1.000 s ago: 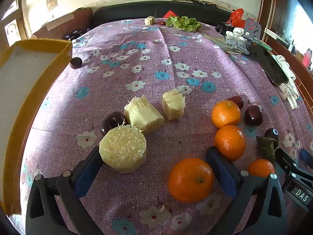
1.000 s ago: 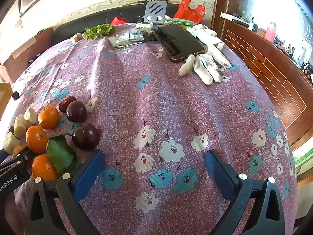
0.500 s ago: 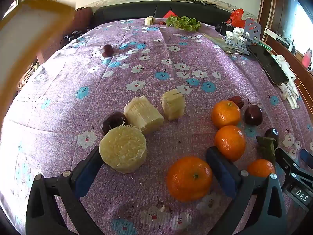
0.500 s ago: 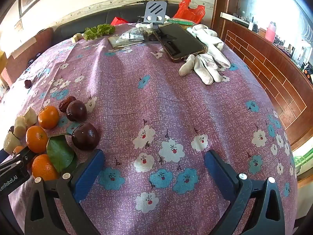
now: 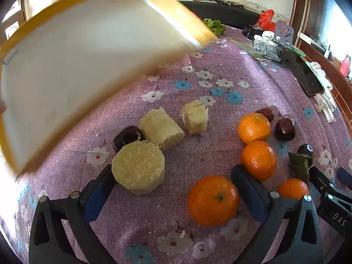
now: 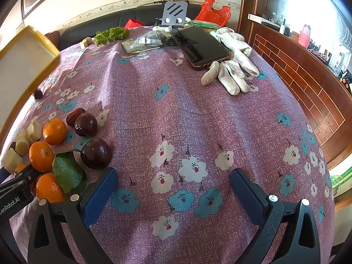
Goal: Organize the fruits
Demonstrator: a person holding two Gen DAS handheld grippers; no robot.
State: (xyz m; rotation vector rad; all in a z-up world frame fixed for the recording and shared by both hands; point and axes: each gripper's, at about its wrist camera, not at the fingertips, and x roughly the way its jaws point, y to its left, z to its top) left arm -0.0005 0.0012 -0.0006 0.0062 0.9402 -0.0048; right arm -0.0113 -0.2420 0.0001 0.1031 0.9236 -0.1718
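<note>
Fruits lay on your floral tablecloth: oranges, sugarcane chunks. Your left gripper and right gripper both gaped, grasping nothing.

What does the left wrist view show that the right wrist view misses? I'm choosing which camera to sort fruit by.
Only the left wrist view shows the nearest orange whole, lying between the open fingers of the left hand-held gripper.

Only the right wrist view shows bare tablecloth between the open fingers of the right hand-held gripper.

Both show the yellow-rimmed tray, phone and white gloves.
</note>
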